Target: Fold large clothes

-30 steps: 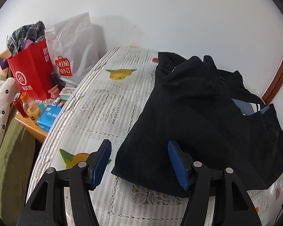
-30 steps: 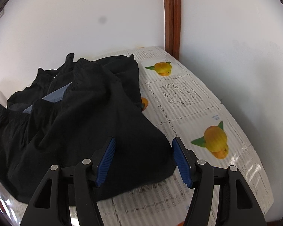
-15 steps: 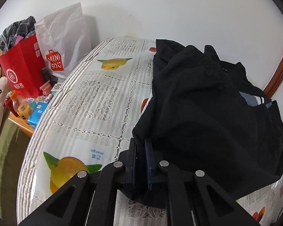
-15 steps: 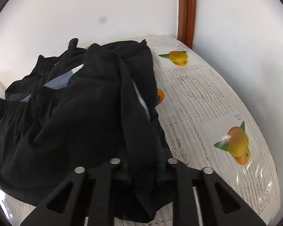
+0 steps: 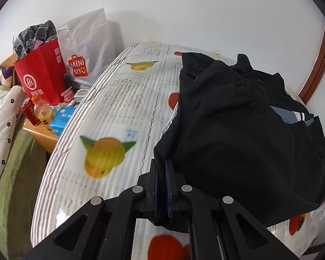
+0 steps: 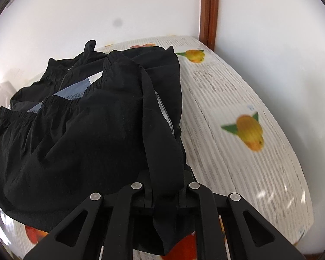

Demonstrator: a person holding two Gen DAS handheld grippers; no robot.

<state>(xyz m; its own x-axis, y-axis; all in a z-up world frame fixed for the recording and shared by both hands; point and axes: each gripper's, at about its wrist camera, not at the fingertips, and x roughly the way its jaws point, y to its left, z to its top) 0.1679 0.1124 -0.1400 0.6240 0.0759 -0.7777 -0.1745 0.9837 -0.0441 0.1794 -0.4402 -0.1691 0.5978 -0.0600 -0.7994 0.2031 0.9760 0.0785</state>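
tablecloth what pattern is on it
The tablecloth has pale grey-and-white stripes, lacy panels and printed orange fruit with green leaves, clearest in the left wrist view.

The left gripper (image 5: pixel 162 173) is matte black plastic: angular linkage arms with triangular cut-outs, joined by four round silver screws in a shallow arc. Its jaws carry thin dark-blue pads (image 5: pixel 168 186). The right gripper (image 6: pixel 164 189) has the same build, with black arms, the same cut-outs and four silver screws; its pads are hidden from view.
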